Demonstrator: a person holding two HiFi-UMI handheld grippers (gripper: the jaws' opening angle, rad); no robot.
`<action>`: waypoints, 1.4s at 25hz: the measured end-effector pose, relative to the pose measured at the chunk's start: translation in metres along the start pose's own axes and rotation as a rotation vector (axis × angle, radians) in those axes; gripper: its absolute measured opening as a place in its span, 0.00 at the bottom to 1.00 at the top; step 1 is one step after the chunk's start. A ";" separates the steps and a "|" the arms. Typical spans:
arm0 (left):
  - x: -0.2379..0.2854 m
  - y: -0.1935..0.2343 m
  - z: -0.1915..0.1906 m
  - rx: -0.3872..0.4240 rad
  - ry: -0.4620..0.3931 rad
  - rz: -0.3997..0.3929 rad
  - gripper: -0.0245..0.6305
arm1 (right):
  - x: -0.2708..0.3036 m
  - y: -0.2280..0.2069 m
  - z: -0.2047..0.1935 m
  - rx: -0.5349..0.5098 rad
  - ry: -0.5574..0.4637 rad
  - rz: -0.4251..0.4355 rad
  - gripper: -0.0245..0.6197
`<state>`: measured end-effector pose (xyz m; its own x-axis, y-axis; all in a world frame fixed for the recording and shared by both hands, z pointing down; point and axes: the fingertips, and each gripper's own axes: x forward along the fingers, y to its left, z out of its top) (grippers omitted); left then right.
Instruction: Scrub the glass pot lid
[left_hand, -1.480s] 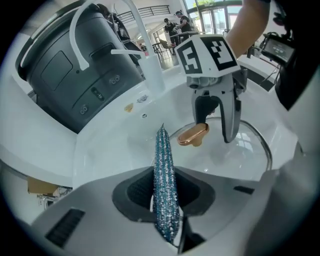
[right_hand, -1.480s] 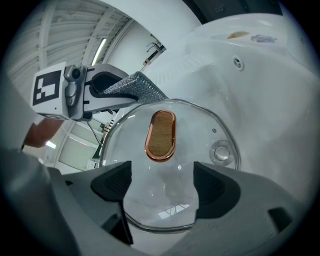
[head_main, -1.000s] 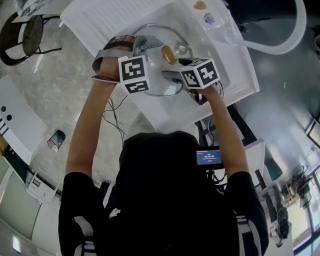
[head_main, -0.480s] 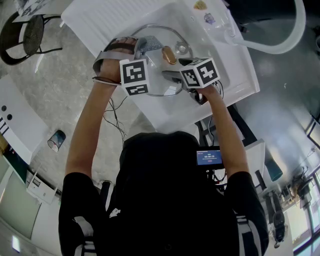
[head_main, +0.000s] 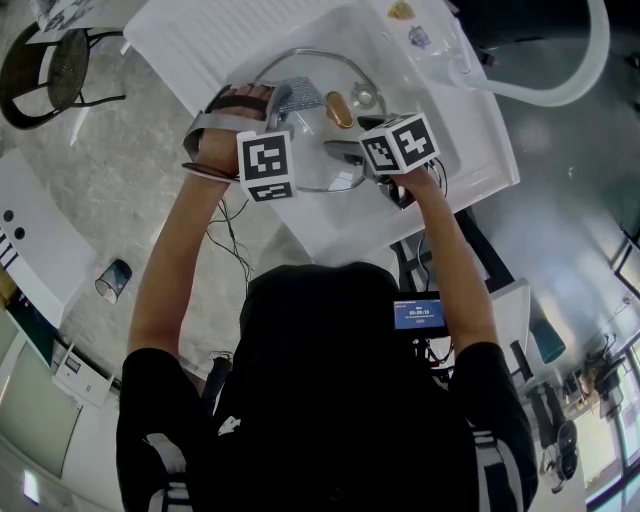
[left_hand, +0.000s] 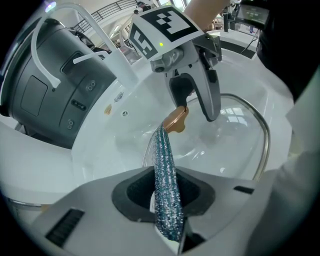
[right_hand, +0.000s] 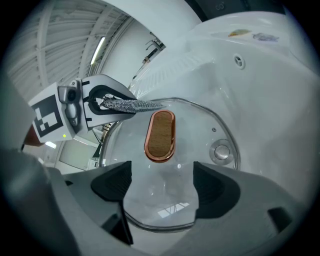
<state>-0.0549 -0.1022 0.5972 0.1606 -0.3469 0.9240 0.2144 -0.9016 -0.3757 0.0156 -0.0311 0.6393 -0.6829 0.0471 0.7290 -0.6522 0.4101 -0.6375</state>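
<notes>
The left gripper, fingers clamped on the glittery scouring cloth, has edged it toward the handle from 9 o'clock. Scrubbing looks under way. The right gripper, fingers apart, steadies the glass pot lid.

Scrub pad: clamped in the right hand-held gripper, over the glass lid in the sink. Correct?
No. The scrub pad is clamped in the left hand-held gripper, over the glass lid in the sink. The left gripper view shows it.
</notes>
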 end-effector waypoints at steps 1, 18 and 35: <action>-0.001 -0.001 0.000 0.002 0.000 0.001 0.15 | 0.000 0.000 0.000 0.000 0.001 0.000 0.60; -0.031 -0.032 0.005 0.014 -0.022 0.019 0.15 | 0.002 0.000 0.000 0.001 0.007 0.000 0.60; -0.057 -0.056 0.004 0.036 -0.029 -0.010 0.15 | 0.002 -0.001 -0.001 0.001 0.017 0.002 0.60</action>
<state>-0.0721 -0.0312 0.5653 0.1859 -0.3301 0.9254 0.2504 -0.8949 -0.3695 0.0151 -0.0308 0.6412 -0.6783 0.0631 0.7320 -0.6514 0.4092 -0.6389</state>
